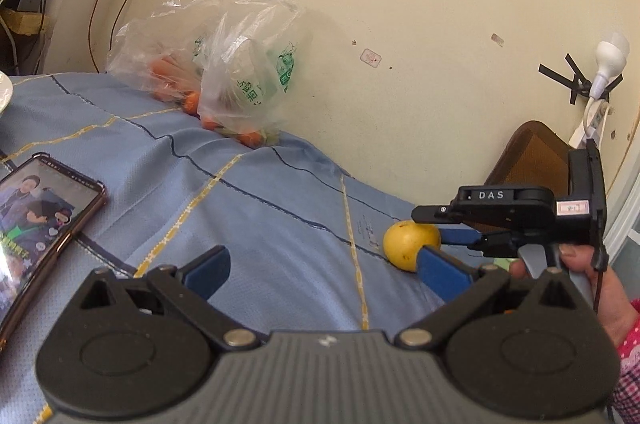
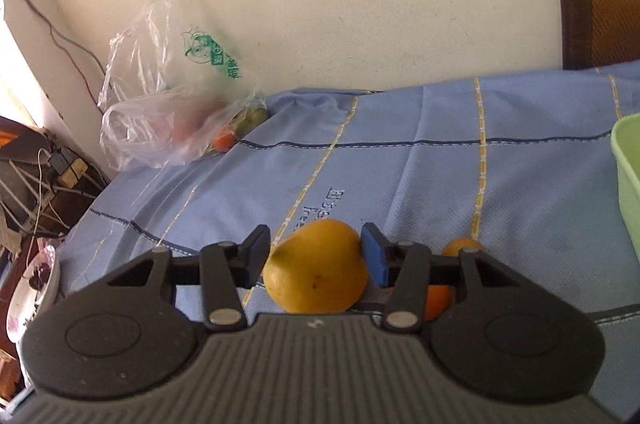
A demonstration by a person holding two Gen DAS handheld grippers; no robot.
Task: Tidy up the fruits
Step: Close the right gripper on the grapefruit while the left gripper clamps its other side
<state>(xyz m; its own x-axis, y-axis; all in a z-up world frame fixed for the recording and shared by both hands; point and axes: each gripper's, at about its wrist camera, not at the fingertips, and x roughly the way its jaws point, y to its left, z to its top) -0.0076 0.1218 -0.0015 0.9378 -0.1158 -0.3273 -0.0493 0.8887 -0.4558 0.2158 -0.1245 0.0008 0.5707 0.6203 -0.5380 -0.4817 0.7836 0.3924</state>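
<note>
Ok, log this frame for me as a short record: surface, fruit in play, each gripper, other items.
surface: blue tablecloth
fruit in play: yellow fruit, between the right gripper's pads
right gripper: pads at the fruit's sides, contact looks made
left gripper: open, nothing between its pads
other fruit: orange fruit, partly hidden behind the right gripper
bags: clear plastic bags by the wall, holding orange produce
container: green bin at right edge
also: phone on the cloth

Matt woven tablecloth (image 2: 440,184), crinkly clear-plastic bags (image 1: 224,64)
</note>
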